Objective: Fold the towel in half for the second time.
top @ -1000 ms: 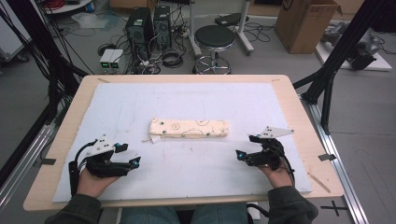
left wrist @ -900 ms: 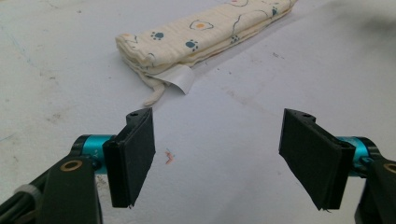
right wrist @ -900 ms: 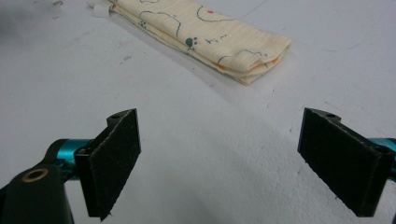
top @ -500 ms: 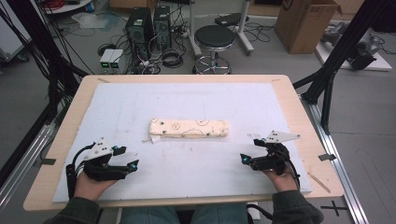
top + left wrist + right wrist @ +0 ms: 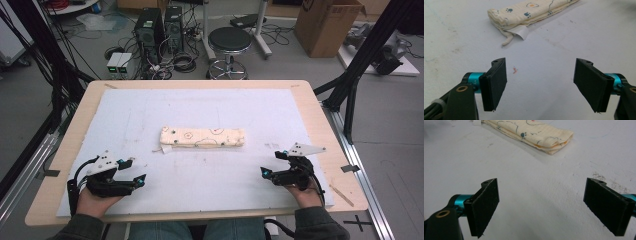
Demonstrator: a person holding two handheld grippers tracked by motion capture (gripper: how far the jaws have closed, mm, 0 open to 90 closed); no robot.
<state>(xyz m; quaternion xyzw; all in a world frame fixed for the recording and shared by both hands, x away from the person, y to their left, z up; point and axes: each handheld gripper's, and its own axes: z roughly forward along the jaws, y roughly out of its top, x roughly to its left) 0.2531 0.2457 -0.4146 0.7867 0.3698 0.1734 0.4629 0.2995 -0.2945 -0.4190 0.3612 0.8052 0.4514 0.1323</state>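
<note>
Cloth: a folded cream cloth (image 5: pixel 202 137) with small printed paw marks lay lengthwise near the middle of the tabletop (image 5: pixel 320 120), on the white sheet (image 5: pixel 150 110) that covered it.
Cloth's left end: a white label (image 5: pixel 521 31) and a loose hem corner stuck out from the layers there, resting on the sheet.
Cloth's right end: stacked folds showed edge-on in the right gripper view (image 5: pixel 556 145), neat and closed.
Left tongs: the left tongs (image 5: pixel 134 171) rested low near the front edge, well apart from the cloth, jaws spread wide with nothing between them; the left gripper view showed bare sheet in the gap (image 5: pixel 541 82).
Right tongs: the right tongs (image 5: pixel 272 165) sat likewise near the front edge on the other side, jaws wide apart and empty (image 5: pixel 541 205), aimed toward the cloth's right end.
Step in hand: judged as the start of the work, with both hands parked and the cloth untouched, neither pair of tongs near it.
Next move: it probably called for each pair of tongs to travel forward and inward to its own end of the cloth, come in low over the sheet, and close on the top layers or a corner so the folds could be opened.
Caution: a jaw would likely need to slide under a thin edge without pushing the whole bundle away.
</note>
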